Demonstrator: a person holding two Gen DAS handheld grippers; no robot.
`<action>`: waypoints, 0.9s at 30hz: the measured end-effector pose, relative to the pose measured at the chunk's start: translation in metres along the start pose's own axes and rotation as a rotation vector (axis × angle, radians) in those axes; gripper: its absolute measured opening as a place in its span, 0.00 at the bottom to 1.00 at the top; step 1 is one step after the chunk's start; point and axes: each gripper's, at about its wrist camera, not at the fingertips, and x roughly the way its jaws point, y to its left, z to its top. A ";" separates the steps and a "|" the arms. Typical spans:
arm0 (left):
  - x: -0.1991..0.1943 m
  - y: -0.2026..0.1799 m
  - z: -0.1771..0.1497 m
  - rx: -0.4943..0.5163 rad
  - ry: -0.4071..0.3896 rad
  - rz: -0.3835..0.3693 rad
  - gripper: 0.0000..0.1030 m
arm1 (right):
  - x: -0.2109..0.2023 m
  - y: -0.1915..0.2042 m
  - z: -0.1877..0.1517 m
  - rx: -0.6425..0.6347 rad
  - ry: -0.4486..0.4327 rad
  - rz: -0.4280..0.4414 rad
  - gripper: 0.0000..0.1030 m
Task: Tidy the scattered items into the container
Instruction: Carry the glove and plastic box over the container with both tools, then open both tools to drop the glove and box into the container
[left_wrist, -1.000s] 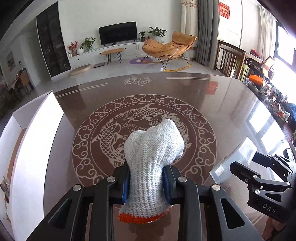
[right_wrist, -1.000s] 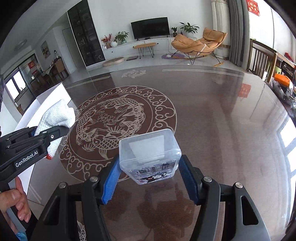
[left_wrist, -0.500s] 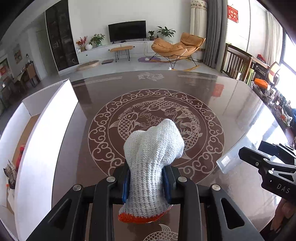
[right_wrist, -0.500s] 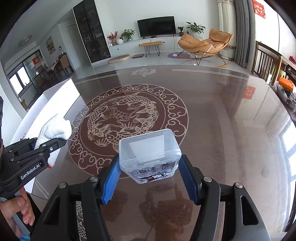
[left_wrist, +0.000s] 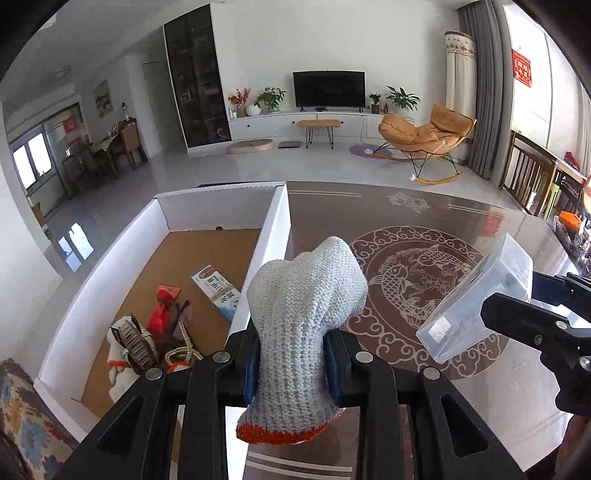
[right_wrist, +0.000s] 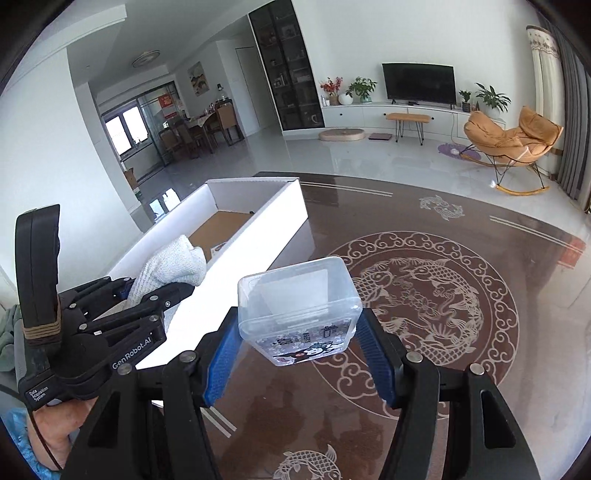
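- Box (left_wrist: 218, 266) lies left of both grippers, long axis running away; left gripper (left_wrist: 291, 363), clamping glove (left_wrist: 306, 314), is nearer.
- Right gripper (right_wrist: 299, 350) grips case (right_wrist: 295, 302) over table (right_wrist: 480, 387).

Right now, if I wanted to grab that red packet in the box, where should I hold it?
Grip the red packet across its narrow middle, coming straight down from above. It lies flat on the floor of the box, whose white walls block a side approach. Its lower end touches the clutter beside it, so I'd stay toward the free upper end.
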 end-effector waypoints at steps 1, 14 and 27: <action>-0.001 0.012 -0.002 -0.013 0.000 0.012 0.28 | 0.003 0.013 0.003 -0.015 0.000 0.023 0.61; 0.043 0.184 -0.020 -0.240 0.097 0.187 0.28 | 0.099 0.166 0.066 -0.226 0.066 0.222 0.61; 0.108 0.225 -0.047 -0.390 0.299 0.242 0.82 | 0.242 0.206 0.052 -0.347 0.358 0.119 0.63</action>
